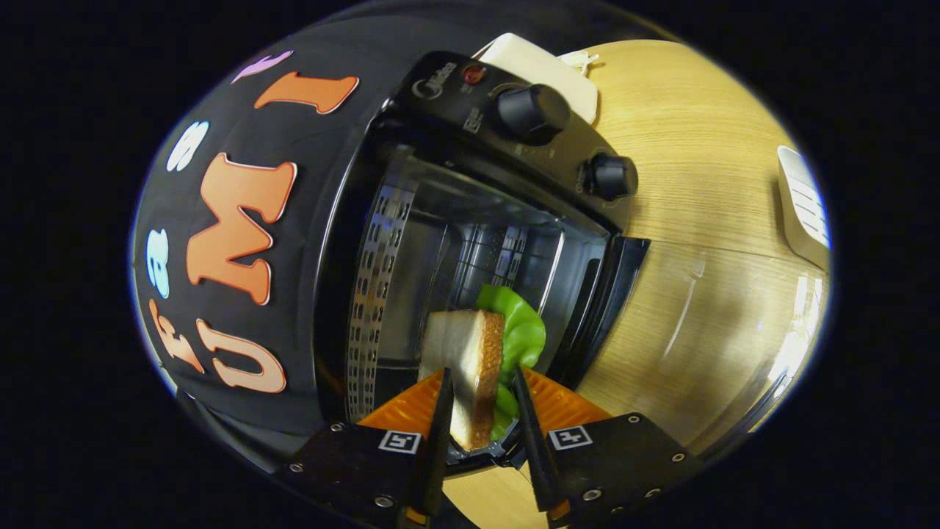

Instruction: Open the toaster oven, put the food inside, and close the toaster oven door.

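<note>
Gripping the food (470, 371) between both fingers, the gripper (481, 411) was clamped on a slice of bread with a green lettuce leaf pressed against its far side. The slice stood on edge, crust facing outward, and that made sense: held upright it stayed narrow, an easy fit for the opening ahead.

And the toaster oven (470, 220) was right there, directly ahead of the fingers, its cavity wide open and dark. The perforated side wall caught the light and rack bars showed at the back. Two knobs (532, 110) sat on the control panel at one side of the cavity, with a small red lamp (474, 73) close by. The door (734, 323) appeared to be the glassy, reflective sheet dropped flat over the wooden table (705, 147), though the fisheye bent it badly and I couldn't be certain of its edges.

So the opening step looked done, and the loading step was in hand. The food hung at the mouth of the cavity, not yet set down on anything inside. A pale box (540, 66) rested behind the oven, and a white slotted object (804, 206) lay well apart on the table.
</note>
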